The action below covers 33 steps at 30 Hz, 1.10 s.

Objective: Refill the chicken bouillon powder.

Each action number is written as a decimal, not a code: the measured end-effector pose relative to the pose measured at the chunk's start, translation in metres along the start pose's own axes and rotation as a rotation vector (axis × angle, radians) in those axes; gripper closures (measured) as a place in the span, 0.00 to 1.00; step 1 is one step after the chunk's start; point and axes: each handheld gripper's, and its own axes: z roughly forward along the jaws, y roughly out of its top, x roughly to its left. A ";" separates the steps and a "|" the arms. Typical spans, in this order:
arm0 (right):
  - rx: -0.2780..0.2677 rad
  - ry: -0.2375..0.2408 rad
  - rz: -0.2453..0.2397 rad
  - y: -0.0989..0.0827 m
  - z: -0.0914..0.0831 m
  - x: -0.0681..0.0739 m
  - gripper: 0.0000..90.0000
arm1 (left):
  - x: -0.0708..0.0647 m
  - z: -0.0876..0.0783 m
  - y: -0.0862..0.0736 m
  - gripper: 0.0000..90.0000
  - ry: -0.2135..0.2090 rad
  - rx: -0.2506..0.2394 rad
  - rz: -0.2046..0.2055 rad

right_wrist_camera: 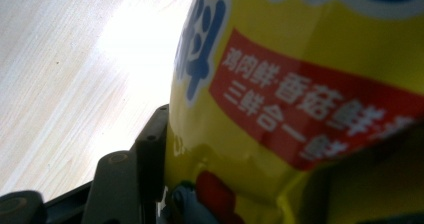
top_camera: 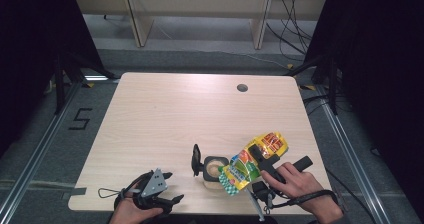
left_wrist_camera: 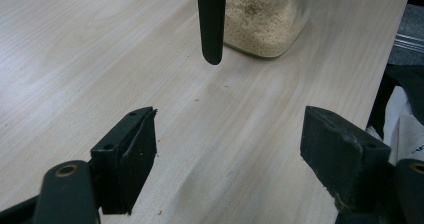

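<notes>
Black tongs [top_camera: 167, 187] with screwed 2-jaw pads, a grey 3-cornered plate [top_camera: 155, 183], black trailing cables.

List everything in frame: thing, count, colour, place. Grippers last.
Seasoning bag: 1, yellow with red and green print, tilted over the jar's mouth, clamped in the right gripper.
Jar: 1, clear, holds beige granules, near edge of the table.
Jar lid: 1, black, flipped open at the jar's left.
Table: 1, light wood, with a round hole at its far right.
Left gripper: 1, black, open, near left edge, holds nothing.
Right gripper: 1, black, shut on the bag.
</notes>
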 end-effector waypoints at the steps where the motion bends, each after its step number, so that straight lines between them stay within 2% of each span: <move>1: 0.002 -0.004 0.000 0.000 0.000 0.000 0.47 | 0.000 0.000 0.000 0.25 -0.003 -0.001 0.000; 5: 0.001 -0.002 -0.001 0.000 0.000 0.000 0.47 | -0.001 0.001 0.000 0.25 -0.002 -0.011 -0.007; 6: 0.006 -0.001 0.020 0.001 0.000 0.001 0.47 | 0.000 0.000 0.000 0.25 -0.003 -0.003 0.002; 7: 0.004 -0.006 0.021 0.001 0.000 0.002 0.47 | 0.000 0.000 0.000 0.25 -0.003 -0.003 0.002; 8: 0.000 -0.001 0.000 0.000 0.000 0.000 0.47 | 0.000 0.000 0.000 0.25 -0.001 0.004 0.002; 10: 0.004 -0.006 -0.004 -0.001 -0.001 -0.001 0.47 | 0.000 0.000 0.000 0.25 -0.002 0.003 0.001; 11: 0.009 -0.010 0.021 -0.001 -0.001 0.000 0.47 | 0.000 0.000 0.000 0.25 -0.002 0.003 0.001; 12: 0.007 -0.010 -0.001 -0.002 -0.001 -0.001 0.47 | 0.000 0.000 0.000 0.25 -0.005 -0.001 0.001; 13: 0.007 -0.010 -0.001 -0.002 -0.001 -0.001 0.47 | 0.000 0.000 0.000 0.25 -0.002 0.004 0.002; 14: 0.007 -0.004 -0.008 -0.001 0.000 0.000 0.47 | -0.001 0.001 0.000 0.25 -0.002 -0.011 -0.007; 19: 0.002 -0.003 -0.004 0.000 0.000 0.000 0.47 | 0.000 0.000 0.000 0.25 -0.004 -0.001 0.003; 26: 0.003 -0.004 -0.005 0.000 -0.001 0.000 0.47 | -0.002 0.002 0.000 0.25 -0.008 -0.016 -0.019; 29: 0.005 -0.005 -0.005 -0.001 -0.001 -0.001 0.47 | -0.001 0.002 0.000 0.25 -0.008 -0.020 -0.018; 30: 0.006 -0.008 -0.005 -0.001 -0.002 -0.002 0.47 | 0.000 0.001 0.000 0.25 -0.006 -0.011 -0.004; 33: 0.007 -0.008 -0.005 -0.001 -0.002 -0.002 0.47 | -0.001 0.001 0.000 0.25 -0.006 -0.013 -0.012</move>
